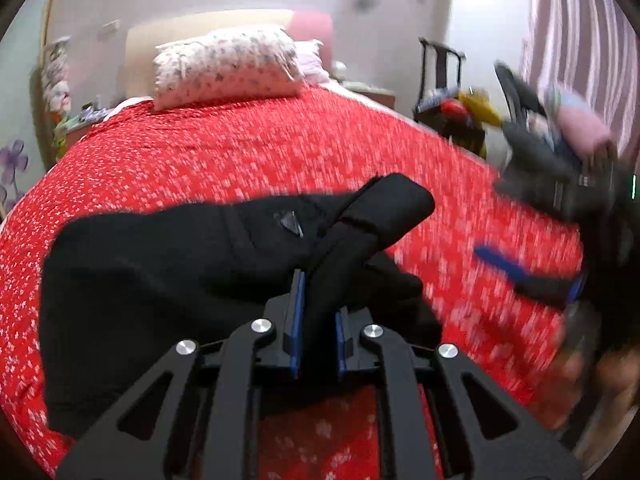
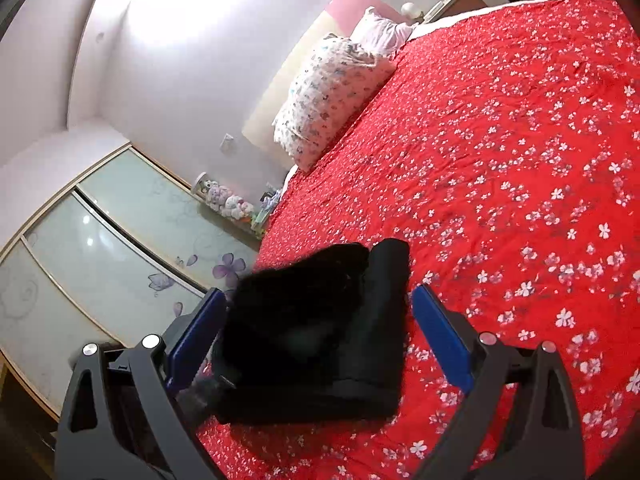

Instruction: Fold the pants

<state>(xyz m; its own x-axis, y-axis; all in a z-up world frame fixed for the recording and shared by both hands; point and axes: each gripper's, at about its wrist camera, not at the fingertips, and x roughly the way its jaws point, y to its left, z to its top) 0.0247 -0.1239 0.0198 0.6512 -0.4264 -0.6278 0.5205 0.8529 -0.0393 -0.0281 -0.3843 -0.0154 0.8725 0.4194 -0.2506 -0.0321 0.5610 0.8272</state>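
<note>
My left gripper [image 1: 318, 312] is matte black, its two fingers [image 1: 297, 320] faced with thin blue pads; four black linkage bars with triangular cut-outs fan toward the bottom of the frame, each capped by a round silver screw head. My right gripper [image 2: 316, 312] shows the same build in its own view: broad blue pads [image 2: 442, 338] on black fingers, black cut-out bars, silver screws at the pivots. At the right edge of the left view the right gripper [image 1: 532, 276] appears blurred, black with a blue strip, beside a smear of bare skin at lower right.
</note>
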